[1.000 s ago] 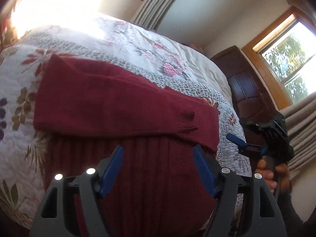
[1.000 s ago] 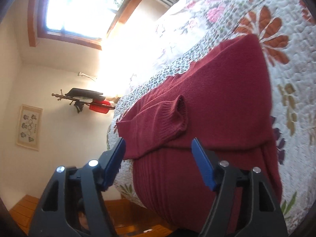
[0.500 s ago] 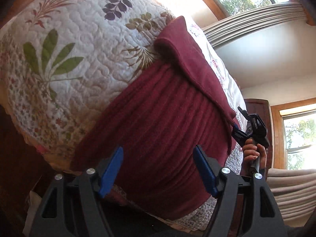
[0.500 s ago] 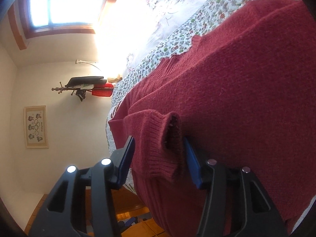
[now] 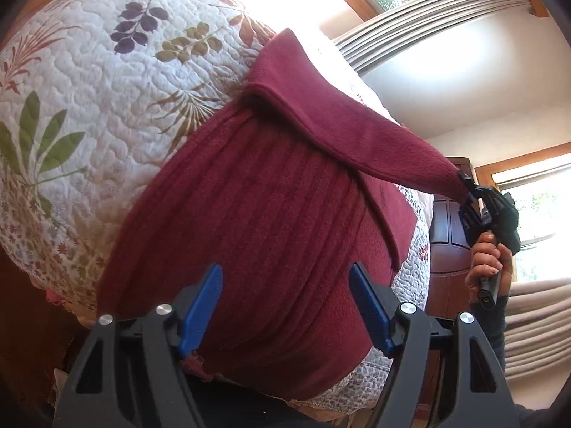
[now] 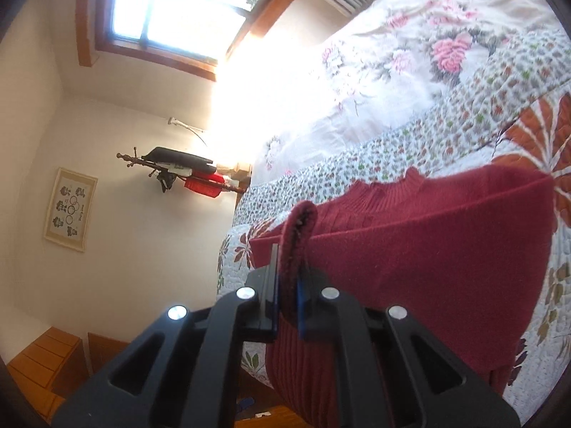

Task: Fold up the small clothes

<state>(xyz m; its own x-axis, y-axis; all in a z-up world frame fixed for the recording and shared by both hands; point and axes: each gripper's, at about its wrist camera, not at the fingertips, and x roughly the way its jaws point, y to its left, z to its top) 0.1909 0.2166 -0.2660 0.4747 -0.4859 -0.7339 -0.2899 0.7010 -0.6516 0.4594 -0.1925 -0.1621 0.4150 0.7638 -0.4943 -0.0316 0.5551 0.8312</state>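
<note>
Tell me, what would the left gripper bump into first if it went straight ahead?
Most likely the red sweater on the bed: its ribbed body fills the space ahead of the open left gripper. How near it is remains unclear.

Dark red ribbed knit sweater [image 5: 271,221] looking soft, fuzzy, matt; cuff [image 6: 298,239] showing coarser ribbing. White floral quilted cotton bedspread [image 5: 89,114] showing puckered stitched texture. Left tongs [image 5: 285,303] showing matt black plastic, smooth blue pads [image 5: 201,303], shiny metal rivets. Right tongs [image 6: 287,303] looking alike. Brown wooden window frame [image 6: 171,57] shining semi-gloss.
</note>
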